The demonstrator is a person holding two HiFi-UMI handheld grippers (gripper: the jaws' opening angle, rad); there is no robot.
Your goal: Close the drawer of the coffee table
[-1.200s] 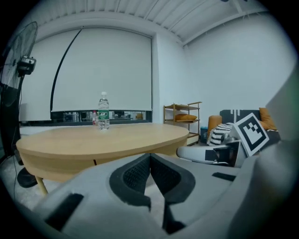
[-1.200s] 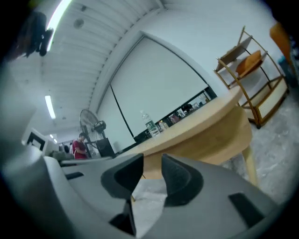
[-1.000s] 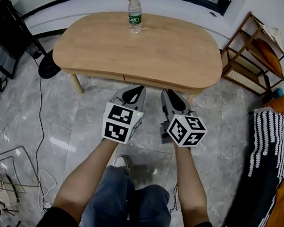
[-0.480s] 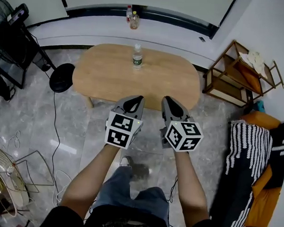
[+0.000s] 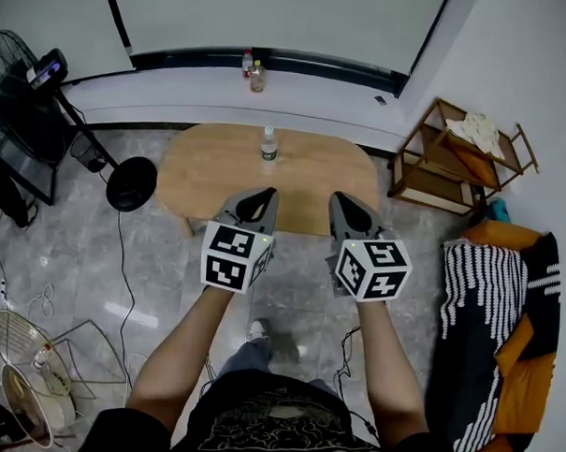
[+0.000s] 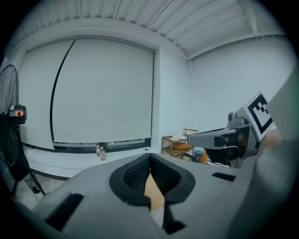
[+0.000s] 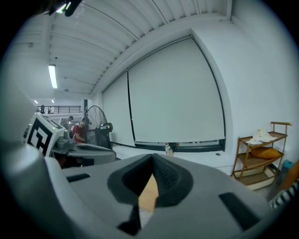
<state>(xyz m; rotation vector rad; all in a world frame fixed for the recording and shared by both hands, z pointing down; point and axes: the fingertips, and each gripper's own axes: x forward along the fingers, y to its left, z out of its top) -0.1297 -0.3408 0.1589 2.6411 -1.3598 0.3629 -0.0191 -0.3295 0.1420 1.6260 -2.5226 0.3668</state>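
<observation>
Coffee table (image 5: 266, 177) sits well ahead on the floor. No drawer juts from its front edge, so the closing looks done. Left tongs (image 5: 258, 195) together, empty. Right tongs (image 5: 346, 201) just closed, empty. Both held apart from the tabletop.

Bright, even indoor light fills every view, a long white ceiling tube lamp (image 7: 51, 76) glows in the right gripper view, faint glare streaks the glossy grey marble floor (image 5: 155, 271), and both gripper views curve into black corners.
</observation>
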